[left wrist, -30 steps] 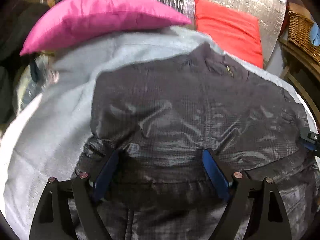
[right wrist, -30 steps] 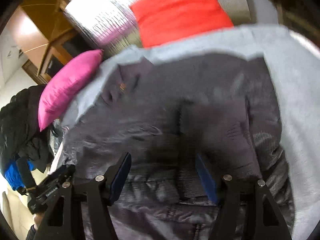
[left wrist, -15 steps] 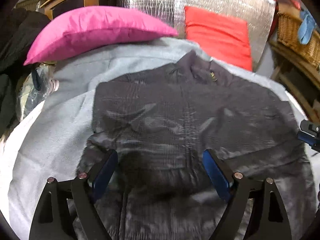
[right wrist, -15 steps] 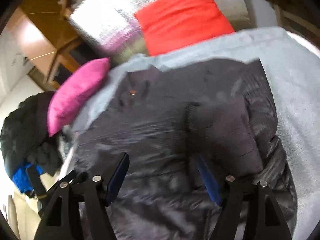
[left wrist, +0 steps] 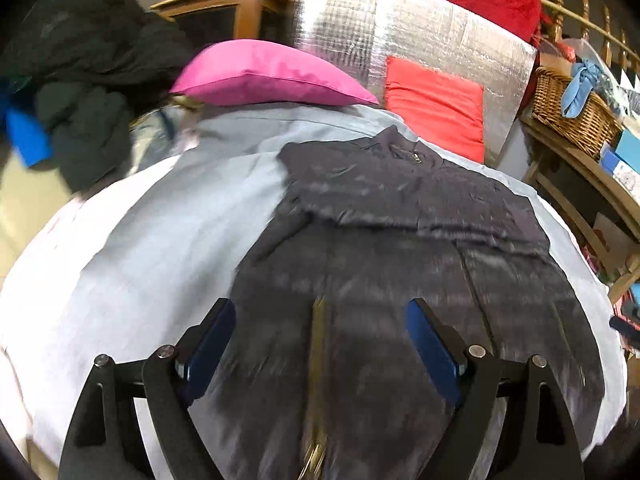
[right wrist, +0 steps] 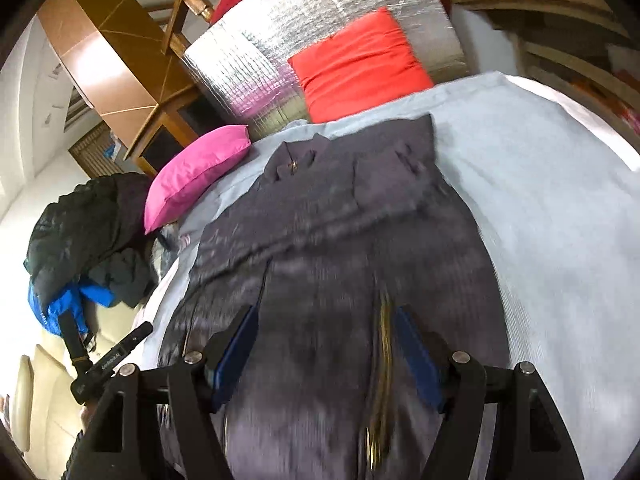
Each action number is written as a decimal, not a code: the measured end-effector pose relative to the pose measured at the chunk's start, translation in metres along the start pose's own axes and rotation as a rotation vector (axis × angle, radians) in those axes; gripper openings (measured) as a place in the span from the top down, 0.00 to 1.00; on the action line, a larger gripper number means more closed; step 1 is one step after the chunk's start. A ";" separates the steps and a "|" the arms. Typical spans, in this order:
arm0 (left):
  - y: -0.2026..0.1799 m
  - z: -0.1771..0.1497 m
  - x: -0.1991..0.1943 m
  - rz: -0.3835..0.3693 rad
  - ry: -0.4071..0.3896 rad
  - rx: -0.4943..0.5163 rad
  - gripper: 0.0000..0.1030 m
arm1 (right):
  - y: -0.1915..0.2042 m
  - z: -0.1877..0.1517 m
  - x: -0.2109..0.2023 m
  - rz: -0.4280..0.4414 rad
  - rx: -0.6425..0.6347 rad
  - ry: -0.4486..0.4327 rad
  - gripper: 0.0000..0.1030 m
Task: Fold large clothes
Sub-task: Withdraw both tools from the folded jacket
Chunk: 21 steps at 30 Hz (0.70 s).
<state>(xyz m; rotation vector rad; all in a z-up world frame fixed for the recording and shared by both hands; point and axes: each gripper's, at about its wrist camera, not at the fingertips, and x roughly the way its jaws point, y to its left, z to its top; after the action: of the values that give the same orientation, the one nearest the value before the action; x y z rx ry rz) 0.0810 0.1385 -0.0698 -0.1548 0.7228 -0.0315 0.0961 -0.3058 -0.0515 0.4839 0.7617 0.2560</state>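
Both the left gripper (left wrist: 320, 332) and the right gripper (right wrist: 324, 336) hang with jaws spread and empty, the dark jacket (left wrist: 400, 240) flat beneath them, ready for folding.

dark jacket (left wrist: 400, 264) flat on bed

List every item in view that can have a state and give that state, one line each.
Dark jacket: spread flat on the bed, zipped shut, sleeves folded across the chest.
Left gripper: open, holding nothing.
Right gripper: open, holding nothing.
Pink pillow: lying at the bed's head.
Red cushion: propped upright against the silver panel.
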 end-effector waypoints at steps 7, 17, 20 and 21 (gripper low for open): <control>0.026 -0.052 -0.040 0.036 0.036 -0.047 0.15 | -0.021 -0.079 -0.057 -0.023 0.093 -0.033 0.28; 0.030 -0.078 -0.065 0.050 0.045 -0.097 0.15 | -0.016 -0.109 -0.084 0.000 0.112 -0.066 0.28; 0.026 -0.081 -0.072 0.055 0.036 -0.081 0.15 | -0.011 -0.115 -0.086 0.004 0.091 -0.064 0.28; 0.026 -0.082 -0.074 0.055 0.036 -0.081 0.15 | -0.010 -0.117 -0.087 0.005 0.088 -0.065 0.28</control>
<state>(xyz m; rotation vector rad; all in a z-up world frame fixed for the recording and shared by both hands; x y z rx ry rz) -0.0291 0.1596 -0.0863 -0.2127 0.7646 0.0473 -0.0480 -0.3103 -0.0775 0.5752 0.7103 0.2108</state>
